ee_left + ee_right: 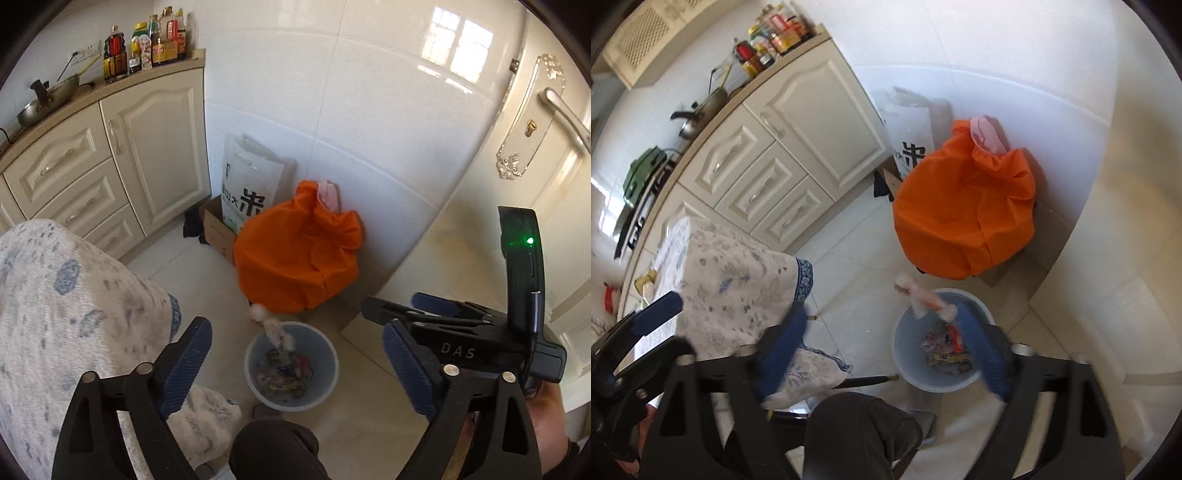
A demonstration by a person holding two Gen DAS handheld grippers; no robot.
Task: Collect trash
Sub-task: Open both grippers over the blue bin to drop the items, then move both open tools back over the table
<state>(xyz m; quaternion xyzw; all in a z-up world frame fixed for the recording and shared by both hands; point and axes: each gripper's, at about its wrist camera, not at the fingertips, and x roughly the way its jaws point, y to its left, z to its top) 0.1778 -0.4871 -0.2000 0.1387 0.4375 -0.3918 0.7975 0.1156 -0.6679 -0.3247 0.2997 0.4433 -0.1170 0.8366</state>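
Below you, the round pale-blue plastic bin [291, 365] stands on the tiled floor [369, 387], with wrappers [947, 354] lying in its bottom. A crumpled pale wad of trash [271, 328] is in the air just above the bin's far rim. Beyond the bin sits the bulging orange fabric bag [964, 210] on flat cardboard, against the tiled wall. To its left a white rice sack [247, 184] stands in a brown cardboard box [218, 232], beside the cream cabinet [147, 155]. Left of the bin is your cloth-covered table [735, 280].
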